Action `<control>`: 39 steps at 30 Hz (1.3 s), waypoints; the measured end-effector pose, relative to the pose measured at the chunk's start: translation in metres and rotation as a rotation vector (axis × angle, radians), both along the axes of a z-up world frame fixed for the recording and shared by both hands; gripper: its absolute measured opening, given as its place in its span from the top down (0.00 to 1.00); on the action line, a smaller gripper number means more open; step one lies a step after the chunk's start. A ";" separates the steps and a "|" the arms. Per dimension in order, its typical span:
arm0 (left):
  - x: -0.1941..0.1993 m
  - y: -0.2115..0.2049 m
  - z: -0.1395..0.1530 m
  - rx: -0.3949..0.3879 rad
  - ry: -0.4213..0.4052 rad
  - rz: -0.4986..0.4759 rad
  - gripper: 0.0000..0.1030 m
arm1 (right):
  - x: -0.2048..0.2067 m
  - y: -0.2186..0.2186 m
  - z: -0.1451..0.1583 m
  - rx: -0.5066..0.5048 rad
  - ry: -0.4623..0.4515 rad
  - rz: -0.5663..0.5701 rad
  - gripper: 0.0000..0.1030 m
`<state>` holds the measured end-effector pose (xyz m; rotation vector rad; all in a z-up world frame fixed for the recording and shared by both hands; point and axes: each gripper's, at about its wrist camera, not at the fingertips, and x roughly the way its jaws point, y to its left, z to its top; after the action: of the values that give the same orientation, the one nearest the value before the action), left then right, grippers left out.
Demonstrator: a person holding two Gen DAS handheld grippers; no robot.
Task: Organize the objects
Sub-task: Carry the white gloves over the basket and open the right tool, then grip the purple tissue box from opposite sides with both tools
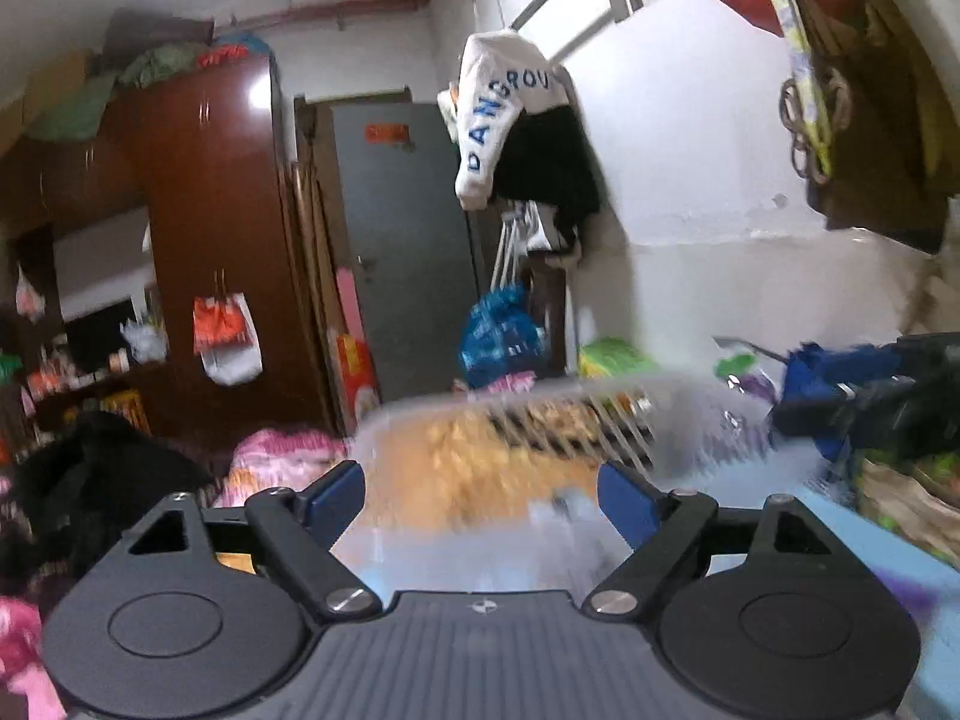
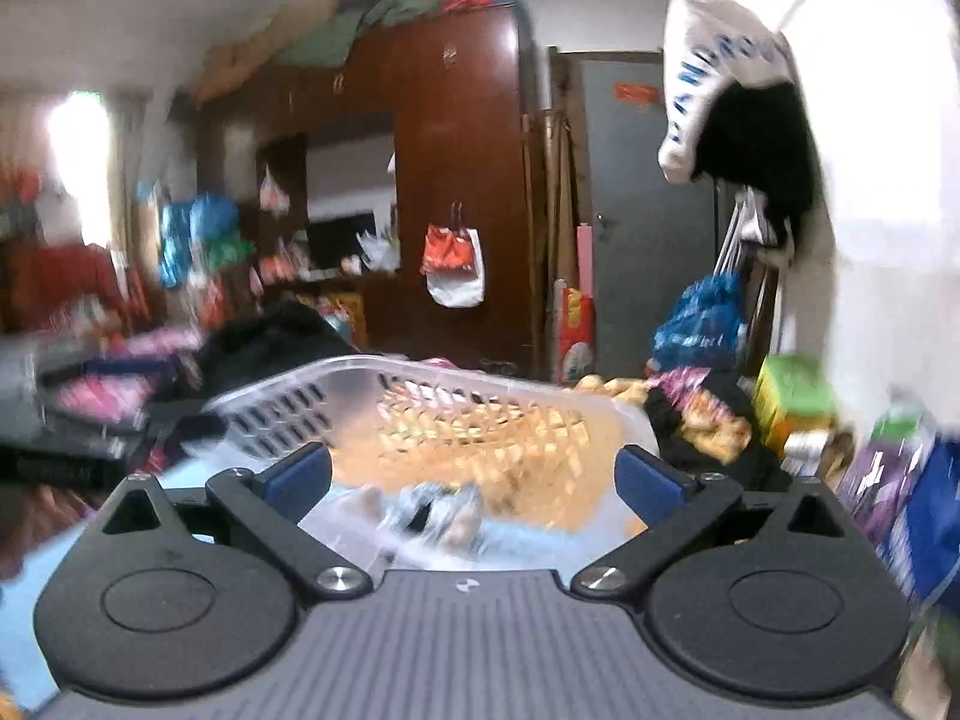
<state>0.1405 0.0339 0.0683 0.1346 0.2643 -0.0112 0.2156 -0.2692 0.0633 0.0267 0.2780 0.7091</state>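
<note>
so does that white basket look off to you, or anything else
Yes. The white slatted basket sits tilted, its rim slanting instead of level, with something small and blurred lying in it. Both views are motion-blurred, so finer detail can't be judged.

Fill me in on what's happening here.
A person holds two handheld grippers over a translucent slotted plastic basket in a cluttered bedroom. Both the left gripper and the right gripper are open and hold nothing, their blue-padded fingers spread in front of the basket. Something small and blurred lies inside it. The pictures are motion-blurred, so finer detail is unclear.
</note>
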 end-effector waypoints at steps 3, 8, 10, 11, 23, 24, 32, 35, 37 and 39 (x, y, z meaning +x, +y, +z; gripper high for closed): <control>-0.042 0.004 -0.024 -0.050 0.019 -0.028 0.15 | -0.028 -0.032 -0.020 0.042 0.019 -0.010 0.00; -0.091 0.005 -0.057 -0.085 -0.012 -0.043 0.15 | -0.053 -0.056 -0.056 0.095 0.050 -0.031 0.00; -0.097 0.003 -0.063 -0.099 -0.007 -0.064 0.15 | -0.059 -0.056 -0.069 0.094 0.065 -0.001 0.00; -0.097 0.000 -0.064 -0.093 0.000 -0.077 0.15 | -0.050 -0.054 -0.067 0.084 0.070 0.012 0.00; -0.066 -0.034 -0.079 -0.117 0.043 -0.277 0.18 | -0.031 -0.037 -0.066 0.068 0.039 0.155 0.06; -0.062 -0.035 -0.082 -0.116 0.052 -0.285 0.21 | -0.028 -0.037 -0.066 0.068 0.041 0.163 0.10; -0.042 -0.037 -0.090 -0.174 0.102 -0.367 0.34 | -0.020 -0.034 -0.082 0.070 0.073 0.249 0.24; -0.039 -0.039 -0.092 -0.185 0.115 -0.408 0.45 | -0.021 -0.032 -0.087 0.058 0.072 0.264 0.33; -0.035 -0.040 -0.095 -0.203 0.138 -0.438 0.54 | -0.023 -0.034 -0.091 0.055 0.072 0.259 0.39; -0.036 -0.042 -0.096 -0.194 0.128 -0.438 0.55 | -0.026 -0.036 -0.092 0.059 0.063 0.260 0.41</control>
<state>0.1041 -0.0081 -0.0279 -0.0039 0.3552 -0.4802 0.1895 -0.3048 -0.0289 0.0696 0.3241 0.9762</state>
